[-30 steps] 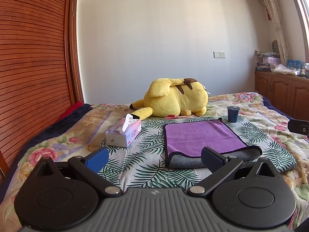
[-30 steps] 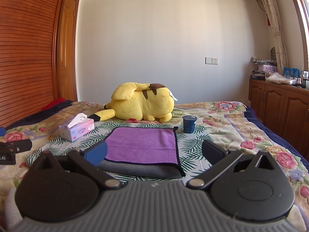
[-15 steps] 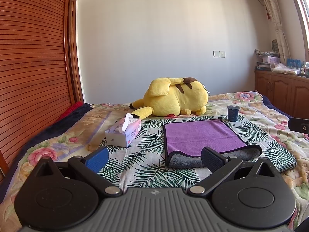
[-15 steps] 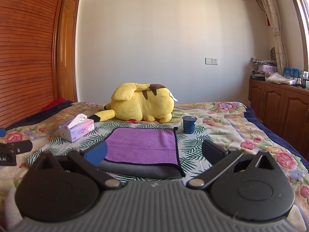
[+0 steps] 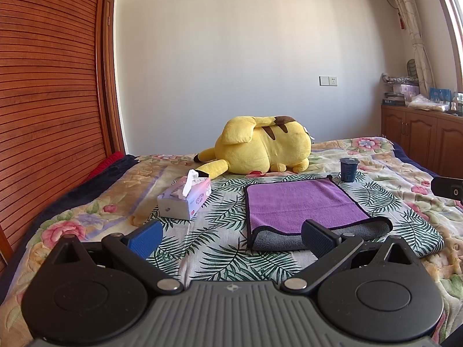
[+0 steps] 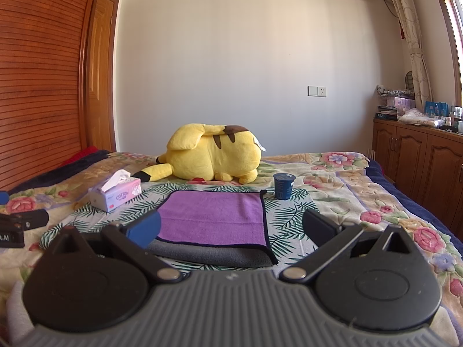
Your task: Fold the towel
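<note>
Soft, light and limp, the towel (image 6: 212,217) on the bed (image 6: 332,185) likely wants pinching at its near corners, 11 o'clock of the right tool (image 6: 230,227), both tools spread apart, left tool (image 5: 231,238) empty too.

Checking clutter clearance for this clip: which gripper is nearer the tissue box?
Left. The left gripper sits almost in line with the tissue box, which lies just ahead and slightly left. The right gripper faces the towel, with the box further off to its left.

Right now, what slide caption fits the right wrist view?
Open right gripper faces a purple towel on the bed, with tissue box, cup and plush around.
</note>
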Demonstrator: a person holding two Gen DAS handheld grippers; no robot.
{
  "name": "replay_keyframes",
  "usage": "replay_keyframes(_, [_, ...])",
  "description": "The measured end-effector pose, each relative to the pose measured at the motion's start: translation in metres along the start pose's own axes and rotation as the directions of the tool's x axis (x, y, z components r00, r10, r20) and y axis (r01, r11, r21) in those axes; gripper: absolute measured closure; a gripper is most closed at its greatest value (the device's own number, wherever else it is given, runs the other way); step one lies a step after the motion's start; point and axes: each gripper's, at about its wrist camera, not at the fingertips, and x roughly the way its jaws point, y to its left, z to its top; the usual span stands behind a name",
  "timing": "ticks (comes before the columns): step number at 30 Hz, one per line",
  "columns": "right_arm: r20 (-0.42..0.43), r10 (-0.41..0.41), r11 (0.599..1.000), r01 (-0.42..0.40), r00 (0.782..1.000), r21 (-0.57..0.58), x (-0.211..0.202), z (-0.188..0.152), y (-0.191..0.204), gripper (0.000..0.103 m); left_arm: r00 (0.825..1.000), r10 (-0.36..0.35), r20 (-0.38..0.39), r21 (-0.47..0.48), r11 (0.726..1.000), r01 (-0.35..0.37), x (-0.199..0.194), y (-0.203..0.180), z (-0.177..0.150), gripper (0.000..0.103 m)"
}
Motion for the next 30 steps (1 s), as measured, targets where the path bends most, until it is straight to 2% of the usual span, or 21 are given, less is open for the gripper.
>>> replay_keyframes(30, [0.000, 0.000, 1.000, 0.000, 1.000, -0.001, -0.0007, -0.0009, 0.0002, 0.000, 1.000, -0.003, -0.007, 0.004, 1.000, 0.003, 0.0011, -0.0033, -0.0008, 0.018])
